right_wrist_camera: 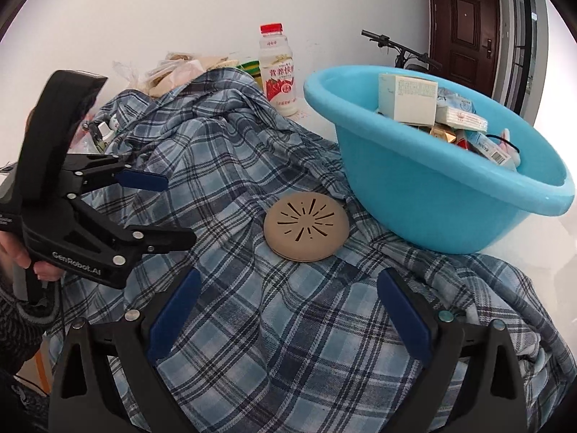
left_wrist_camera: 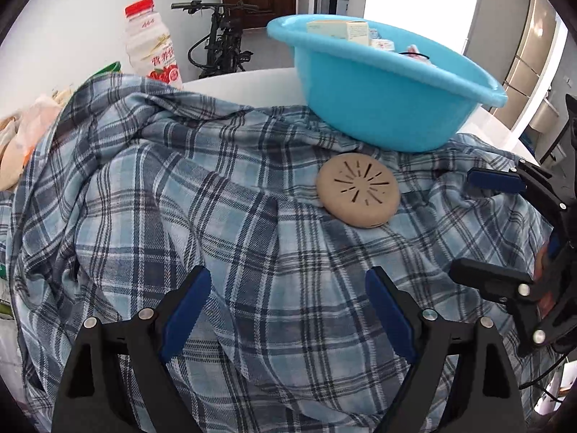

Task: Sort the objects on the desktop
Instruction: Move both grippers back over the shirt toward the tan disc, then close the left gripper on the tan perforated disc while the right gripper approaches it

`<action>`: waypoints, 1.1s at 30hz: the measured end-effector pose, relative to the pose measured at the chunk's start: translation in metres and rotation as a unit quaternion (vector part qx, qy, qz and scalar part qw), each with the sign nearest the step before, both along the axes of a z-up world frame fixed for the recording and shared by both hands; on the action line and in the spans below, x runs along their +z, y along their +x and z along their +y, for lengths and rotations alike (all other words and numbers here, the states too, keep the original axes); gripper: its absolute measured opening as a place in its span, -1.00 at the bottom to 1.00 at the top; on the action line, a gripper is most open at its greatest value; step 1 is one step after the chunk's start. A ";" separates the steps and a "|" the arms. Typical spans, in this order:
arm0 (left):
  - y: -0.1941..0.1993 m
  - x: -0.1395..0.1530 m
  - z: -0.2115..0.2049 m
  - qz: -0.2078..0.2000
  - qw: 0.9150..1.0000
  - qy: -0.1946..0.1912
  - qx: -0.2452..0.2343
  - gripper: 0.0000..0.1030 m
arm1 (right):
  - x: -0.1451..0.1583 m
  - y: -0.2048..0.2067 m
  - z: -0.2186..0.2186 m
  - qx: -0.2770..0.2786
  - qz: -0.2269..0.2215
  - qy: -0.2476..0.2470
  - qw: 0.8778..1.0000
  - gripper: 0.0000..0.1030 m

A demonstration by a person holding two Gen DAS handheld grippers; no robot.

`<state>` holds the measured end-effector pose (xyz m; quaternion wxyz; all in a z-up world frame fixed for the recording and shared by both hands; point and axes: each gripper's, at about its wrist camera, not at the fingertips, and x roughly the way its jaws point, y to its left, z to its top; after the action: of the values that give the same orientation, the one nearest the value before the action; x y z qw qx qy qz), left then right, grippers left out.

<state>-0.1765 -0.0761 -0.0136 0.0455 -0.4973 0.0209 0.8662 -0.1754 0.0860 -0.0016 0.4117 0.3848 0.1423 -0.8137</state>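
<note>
- Blue basin [right_wrist_camera: 450, 195], right of frame, already holds boxes [right_wrist_camera: 407, 99] — sorting partly done.
- Tan disc [right_wrist_camera: 305, 230] left, mid-frame on plaid cloth [right_wrist_camera: 252, 324].
- Left claw [left_wrist_camera: 288, 310], right claw [right_wrist_camera: 288, 317] — both released, empty.

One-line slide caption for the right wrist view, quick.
Right gripper open above plaid shirt, tan slotted disc ahead beside box-filled blue basin; left gripper open alongside.

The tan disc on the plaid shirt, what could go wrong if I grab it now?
The tan disc lies flat and low on the loose plaid shirt, so the open right gripper may pinch cloth along with it. The blue basin sits partly on the same shirt, so tugging the fabric might shift it. The open left gripper hovers nearby and could collide.
</note>
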 end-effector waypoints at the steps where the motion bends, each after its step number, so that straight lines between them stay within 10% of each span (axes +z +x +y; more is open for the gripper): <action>1: -0.002 -0.003 -0.003 -0.004 1.000 0.003 0.005 0.73 | -0.004 -0.002 -0.004 -0.006 0.001 0.012 1.000 0.89; 14: -0.014 -0.010 -0.028 -0.006 0.998 0.049 -0.040 0.73 | -0.028 -0.018 -0.042 -0.017 0.023 0.056 0.998 0.89; 24: -0.041 0.004 -0.007 -0.004 0.986 -0.009 -0.164 0.73 | -0.039 -0.037 -0.045 -0.068 -0.001 0.045 0.997 0.89; 33: -0.052 0.002 0.002 -0.002 0.985 -0.012 -0.174 0.73 | -0.047 -0.042 -0.052 -0.056 -0.003 0.055 0.997 0.89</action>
<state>-0.2286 -0.0738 -0.0114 0.1895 -0.4881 0.1177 0.8438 -0.2171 0.0339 -0.0481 0.3445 0.4163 0.1641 -0.8253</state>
